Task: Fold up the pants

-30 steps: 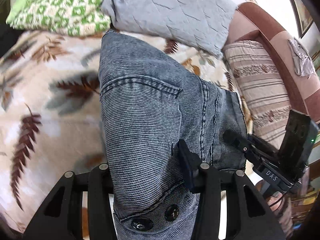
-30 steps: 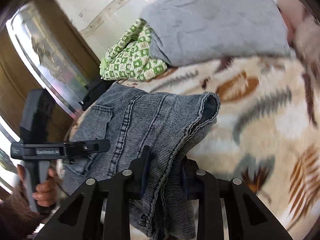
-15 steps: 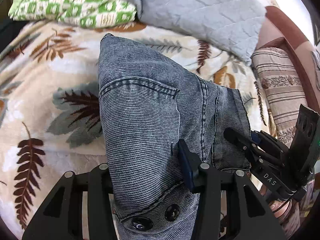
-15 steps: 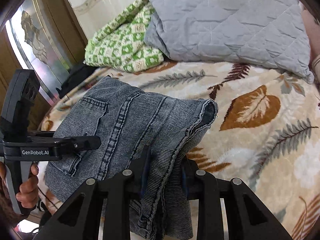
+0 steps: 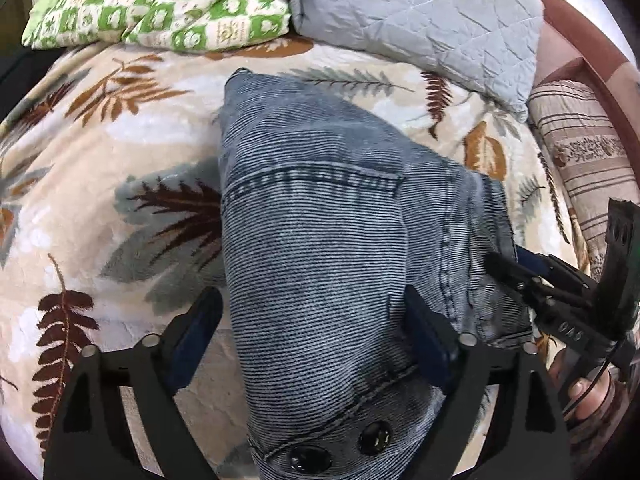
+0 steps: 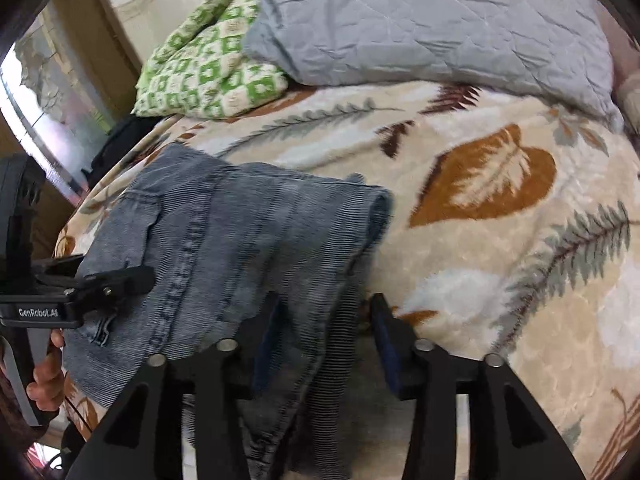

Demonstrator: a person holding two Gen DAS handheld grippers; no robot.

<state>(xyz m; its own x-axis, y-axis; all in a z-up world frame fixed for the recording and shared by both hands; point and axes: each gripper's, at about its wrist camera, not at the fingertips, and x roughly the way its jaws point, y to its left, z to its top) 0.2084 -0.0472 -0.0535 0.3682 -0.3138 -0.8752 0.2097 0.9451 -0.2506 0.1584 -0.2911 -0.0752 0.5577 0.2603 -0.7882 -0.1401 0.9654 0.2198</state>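
Left gripper [image 5: 308, 320] is sitting spread wide, folded blue-grey denim pants [image 5: 320, 240] lying between its fingers on the leaf-print fleece blanket [image 5: 100, 160]; only this view is showing two snap buttons. Right gripper [image 6: 326, 328] is also gaping, straddling the pants' edge.

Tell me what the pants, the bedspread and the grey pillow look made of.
Pants: faded blue-grey denim, judging by ribbed weave, topstitched seams and metal buttons. Bedspread: plush fleece, matte, with fuzzy nap and printed leaves. Grey pillow: quilted woven cloth, likely cotton; stitched diamonds, creases.
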